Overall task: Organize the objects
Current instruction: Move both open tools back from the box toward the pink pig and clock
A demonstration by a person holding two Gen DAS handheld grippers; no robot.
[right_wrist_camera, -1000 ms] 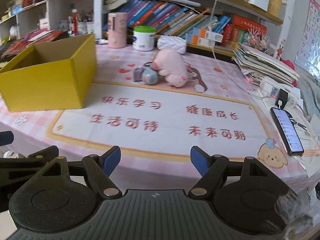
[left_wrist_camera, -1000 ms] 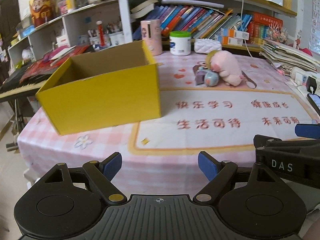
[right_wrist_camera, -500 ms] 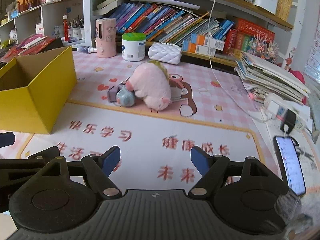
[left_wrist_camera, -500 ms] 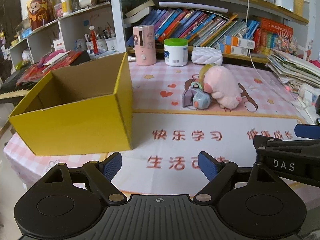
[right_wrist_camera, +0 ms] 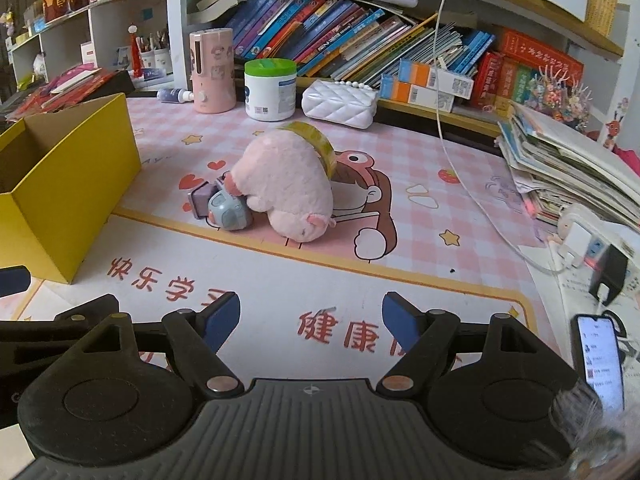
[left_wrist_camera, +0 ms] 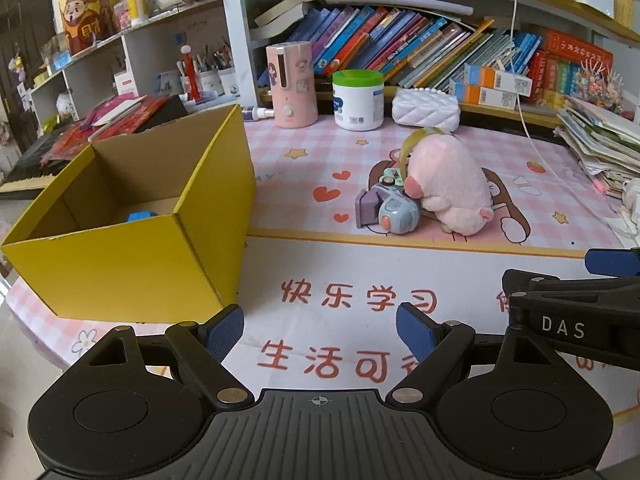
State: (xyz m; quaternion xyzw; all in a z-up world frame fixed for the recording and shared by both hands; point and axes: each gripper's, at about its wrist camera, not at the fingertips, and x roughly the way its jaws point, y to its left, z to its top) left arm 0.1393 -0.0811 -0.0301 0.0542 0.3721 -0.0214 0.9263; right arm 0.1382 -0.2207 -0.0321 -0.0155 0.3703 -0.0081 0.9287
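Two claws are hovering empty over the near edge of the worktop [left_wrist_camera: 400,272], and both have come in much closer over the last second: the toy pile that was small and far is now filling the middle of each view. My left claw [left_wrist_camera: 320,326] is holding its blue pads wide apart with nothing between them, and my right claw [right_wrist_camera: 311,316] is doing the same; its black body is showing at the right edge of the left view. I am seeing the pink plush pig [right_wrist_camera: 286,190] lying on the pink checked mat, with a roll of yellow-green tape [right_wrist_camera: 320,146] resting against its far side and a small grey-blue toy [right_wrist_camera: 228,210] touching its snout on the left, beside a purple block [right_wrist_camera: 199,200]. Off to the left, the yellow box [left_wrist_camera: 132,240] is standing open, and with the closer angle I am now seeing something blue [left_wrist_camera: 141,216] on its floor. I am judging this as the approach before a first pick: the pile is ahead of the right claw but not yet within reach, so I would be carrying on forward and lowering towards the plush, then moving it left into the box.
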